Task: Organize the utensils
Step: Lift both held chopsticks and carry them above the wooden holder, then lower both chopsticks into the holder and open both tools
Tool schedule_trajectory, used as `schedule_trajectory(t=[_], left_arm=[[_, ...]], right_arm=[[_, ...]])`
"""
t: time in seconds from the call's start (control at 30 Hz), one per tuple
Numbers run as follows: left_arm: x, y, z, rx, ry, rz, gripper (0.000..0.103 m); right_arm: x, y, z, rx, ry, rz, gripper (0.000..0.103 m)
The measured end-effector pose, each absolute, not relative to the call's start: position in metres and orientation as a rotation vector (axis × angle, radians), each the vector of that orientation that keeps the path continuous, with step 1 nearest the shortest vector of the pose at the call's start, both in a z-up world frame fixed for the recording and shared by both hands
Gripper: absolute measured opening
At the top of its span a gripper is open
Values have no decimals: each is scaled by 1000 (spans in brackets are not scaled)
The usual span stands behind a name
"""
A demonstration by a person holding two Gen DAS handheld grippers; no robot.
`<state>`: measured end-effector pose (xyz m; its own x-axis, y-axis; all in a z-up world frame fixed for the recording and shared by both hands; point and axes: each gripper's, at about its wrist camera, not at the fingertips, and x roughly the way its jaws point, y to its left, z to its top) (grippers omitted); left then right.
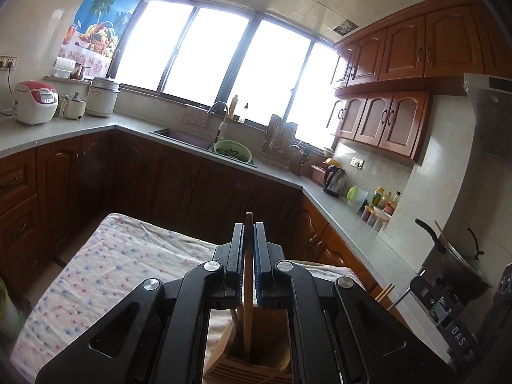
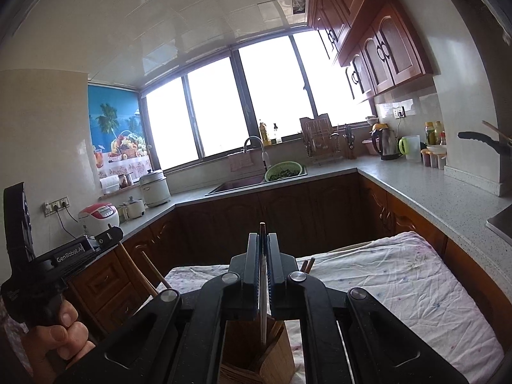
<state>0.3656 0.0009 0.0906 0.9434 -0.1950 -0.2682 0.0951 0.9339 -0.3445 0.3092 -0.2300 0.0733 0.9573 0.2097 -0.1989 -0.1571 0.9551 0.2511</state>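
My left gripper (image 1: pixel 248 228) is shut on a wooden chopstick (image 1: pixel 248 288) held upright, its lower end down inside a wooden utensil holder (image 1: pixel 249 364) right below the jaws. My right gripper (image 2: pixel 262 240) is shut on a thin dark metal utensil (image 2: pixel 263 320), also upright, its lower end inside the same wooden holder (image 2: pixel 256 355). More chopsticks (image 2: pixel 307 264) stick up from the holder behind the right jaws. The left gripper's body (image 2: pixel 68 254) and the hand holding it show at the left of the right wrist view.
The holder stands on a table covered with a dotted white cloth (image 1: pixel 112 272), also seen in the right wrist view (image 2: pixel 400 281). Wooden cabinets and grey counters (image 1: pixel 345 211) surround it. A pot with a black handle (image 1: pixel 454 256) sits at the right.
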Motion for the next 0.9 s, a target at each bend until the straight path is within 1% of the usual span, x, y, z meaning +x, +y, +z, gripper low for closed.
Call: schedule_trajectory(t=[0.17,0.23,0.7,0.77,0.8,0.9], left_arm=[[372,-4,63,-326,362,-149,5],[370,-3,59,-320,346,-150,5],[378,-6,64,-291,380,-166,5],[378,-6,64,-294,385,-168,5],[378,-6,65,-294,387,-168,5],[378,-6,64,-293,395,-170,5]], right_arm=[[317,-232,53,250,271,182,4],[320,-234,46,257,289,181,4],[331,-238,39,276,338,179,5],[331,-239,39,280,346,178,6],[331,-239,39,284,350,181,9],[331,-240,39,289,354,183,9]])
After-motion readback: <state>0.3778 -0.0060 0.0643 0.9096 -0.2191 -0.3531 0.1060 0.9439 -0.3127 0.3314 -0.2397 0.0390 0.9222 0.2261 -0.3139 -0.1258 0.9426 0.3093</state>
